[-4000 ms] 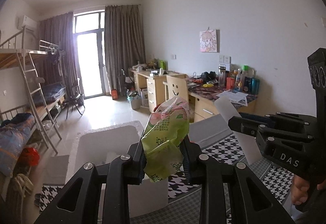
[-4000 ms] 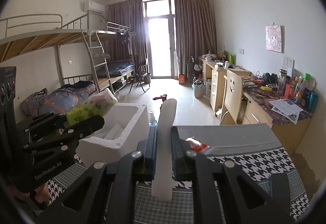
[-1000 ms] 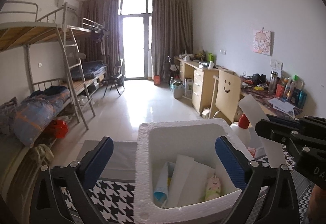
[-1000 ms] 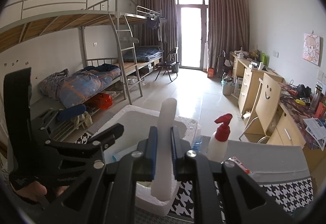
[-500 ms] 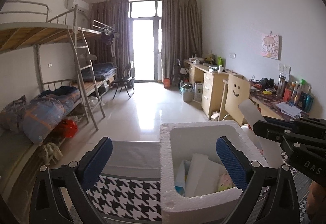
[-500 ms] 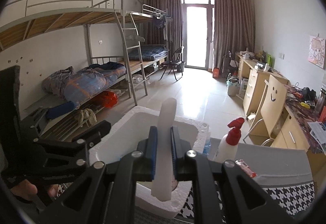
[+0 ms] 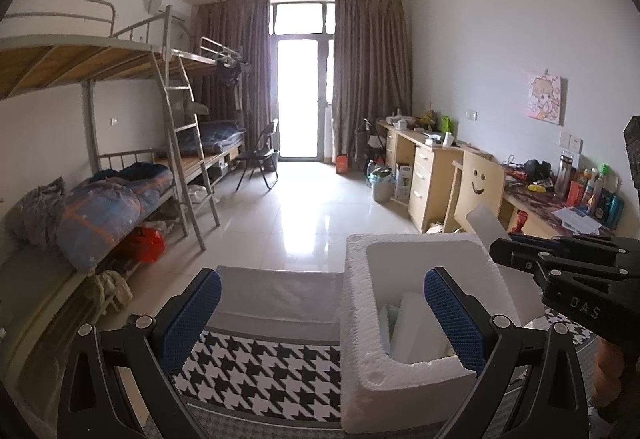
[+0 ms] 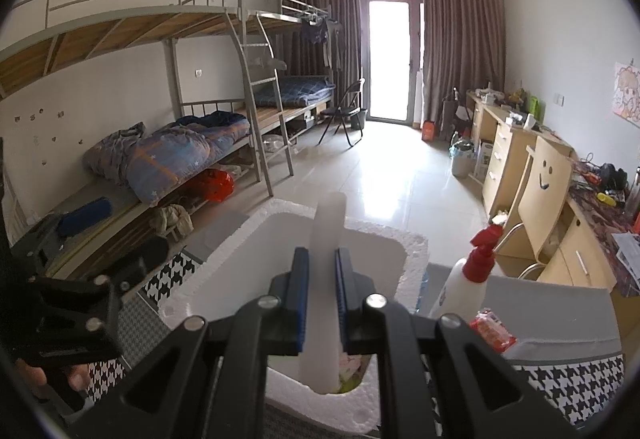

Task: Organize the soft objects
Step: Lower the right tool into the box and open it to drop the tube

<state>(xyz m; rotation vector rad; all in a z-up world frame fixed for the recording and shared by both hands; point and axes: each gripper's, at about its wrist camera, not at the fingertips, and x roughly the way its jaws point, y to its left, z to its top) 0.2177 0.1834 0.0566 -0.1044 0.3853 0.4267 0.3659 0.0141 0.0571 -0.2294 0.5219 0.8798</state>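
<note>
White foam strip (image 8: 326, 279), clamped upright in the right gripper (image 8: 322, 313) above the foam box (image 8: 412, 251) at the worktop's far edge, should be lowered inside before release, while the left gripper (image 7: 320, 313) hangs wide open, empty.

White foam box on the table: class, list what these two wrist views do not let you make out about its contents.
- Left wrist view: the white foam box shows white sheets; its near wall hides its floor.
- Right wrist view: the right gripper and its clamped white foam strip cover most of the interior; the colourful packet below is unreadable.
</note>
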